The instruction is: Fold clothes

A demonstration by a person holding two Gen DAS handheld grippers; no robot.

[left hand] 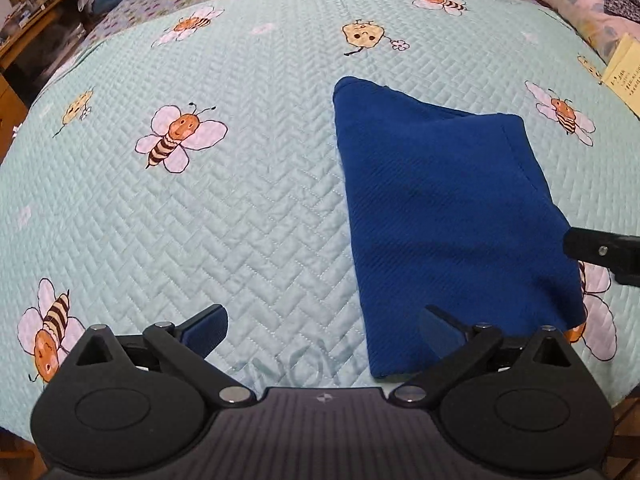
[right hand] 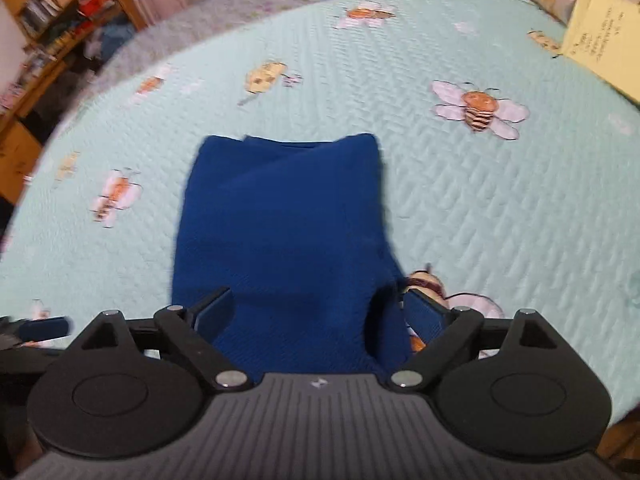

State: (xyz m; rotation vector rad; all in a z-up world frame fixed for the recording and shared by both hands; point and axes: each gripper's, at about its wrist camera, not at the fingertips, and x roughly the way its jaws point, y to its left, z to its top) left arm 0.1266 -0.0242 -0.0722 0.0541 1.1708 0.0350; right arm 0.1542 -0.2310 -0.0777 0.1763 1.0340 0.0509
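The left claw (left hand: pixel 322 330) is seen wide open, with nothing held between its two blue pads. Its right pad (left hand: pixel 440 334) hangs over the near left corner of the blue cloth (left hand: pixel 452 216), but whether it touches cannot be told. Its left pad is seen over bare quilt.

The right claw (right hand: pixel 316 314) is also spread wide. The blue cloth (right hand: pixel 280 232) is seen between and below its pads, but it is not pinched. The bottom part of the cloth is hidden behind the black body of the claw. This picture is blurred, so small things are hard to make out.

The cloth is laid folded on the bed, on a pale green quilt (left hand: pixel 248 184) with bees drawn on it. Its far end is bumpy, with one corner poking up. One bee (left hand: pixel 596 312) is partly covered by the right edge of the cloth.

In the left view, a bit of the right claw (left hand: pixel 604 250) is seen poking in at the right edge, just beside the cloth. The rest of it is cut off.

Lots of open quilt is seen to the left of the cloth and past its far end. A yellow paper (right hand: pixel 604 40) with writing is laid at the far right, well apart from the cloth. The writing is too small to read. Wooden shelves (right hand: pixel 48 24) are seen beyond the left edge of the bed.
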